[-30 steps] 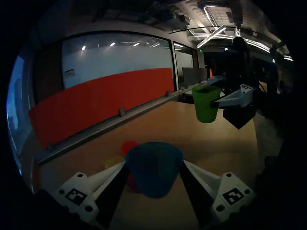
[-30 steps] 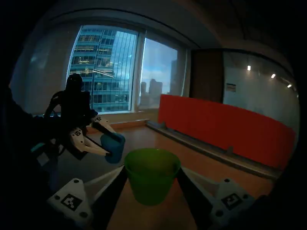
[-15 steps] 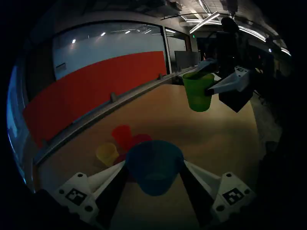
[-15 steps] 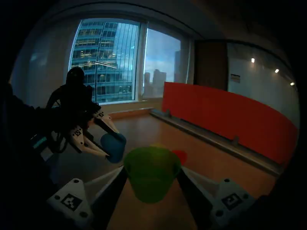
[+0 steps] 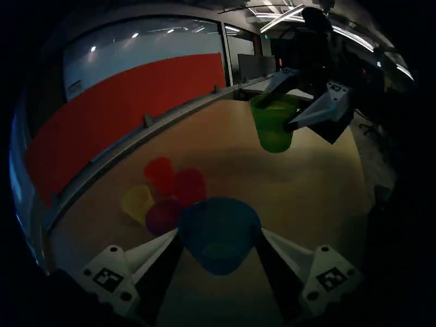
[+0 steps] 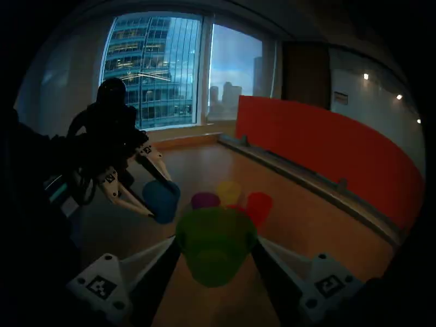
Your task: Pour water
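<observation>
Left hand-held gripper (image 5: 218, 242) clenched on blue cup (image 5: 219, 231), both fingers pressing its sides, cup mouth-up and held above the wooden surface (image 5: 310, 185). Can't tell if there's water inside; too dark.

Right hand-held gripper (image 6: 216, 245) likewise clamped on green cup (image 6: 215, 248), fingers on both sides, also off the surface.

In left gripper view the green cup hangs farther off, upper right, well apart from the blue one, approx. upright. In right gripper view the blue cup sits left of centre, looks a bit tilted, w/ a person in dark silhouette behind it.

Spare cups on the surface, bunched together: red cup (image 5: 159, 171), darker red cup (image 5: 189, 184), yellow cup (image 5: 136, 200), magenta cup (image 5: 162, 215), just beyond the blue cup, to its left.

Bg: orange-red wall panel (image 5: 125, 103) along the surface's far edge; big window (image 6: 158, 71) w/ towers outside.
</observation>
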A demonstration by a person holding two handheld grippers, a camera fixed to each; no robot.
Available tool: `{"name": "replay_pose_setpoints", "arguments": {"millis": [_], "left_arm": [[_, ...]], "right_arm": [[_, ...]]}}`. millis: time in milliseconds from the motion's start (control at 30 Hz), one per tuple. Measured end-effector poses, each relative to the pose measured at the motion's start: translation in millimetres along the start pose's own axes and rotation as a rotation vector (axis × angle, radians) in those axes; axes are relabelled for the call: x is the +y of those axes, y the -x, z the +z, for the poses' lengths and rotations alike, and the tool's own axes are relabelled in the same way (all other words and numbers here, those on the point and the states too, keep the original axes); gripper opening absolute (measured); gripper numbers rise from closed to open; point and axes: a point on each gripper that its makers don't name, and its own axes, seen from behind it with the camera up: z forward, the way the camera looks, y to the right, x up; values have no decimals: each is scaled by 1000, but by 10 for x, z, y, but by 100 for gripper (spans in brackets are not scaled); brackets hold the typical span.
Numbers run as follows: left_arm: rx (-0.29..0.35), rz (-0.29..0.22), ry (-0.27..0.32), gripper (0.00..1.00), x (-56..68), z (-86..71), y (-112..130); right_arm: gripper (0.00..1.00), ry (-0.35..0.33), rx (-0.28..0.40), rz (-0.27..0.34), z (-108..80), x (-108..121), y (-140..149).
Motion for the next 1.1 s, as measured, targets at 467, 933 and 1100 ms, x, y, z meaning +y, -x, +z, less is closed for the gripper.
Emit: {"name": "replay_pose_setpoints", "arguments": {"millis": [467,933,1100], "left_arm": [[-97,31,65,86,104,239,280],[-121,7,104,86,187,436,479],[-119,-2,112,86,210,475,519]], "right_arm": [[90,-32,-97,-43,189,-47,334],[90,-46,-129,-41,311,-65,531],[90,-46,-131,-38,343,-74,548]]}}
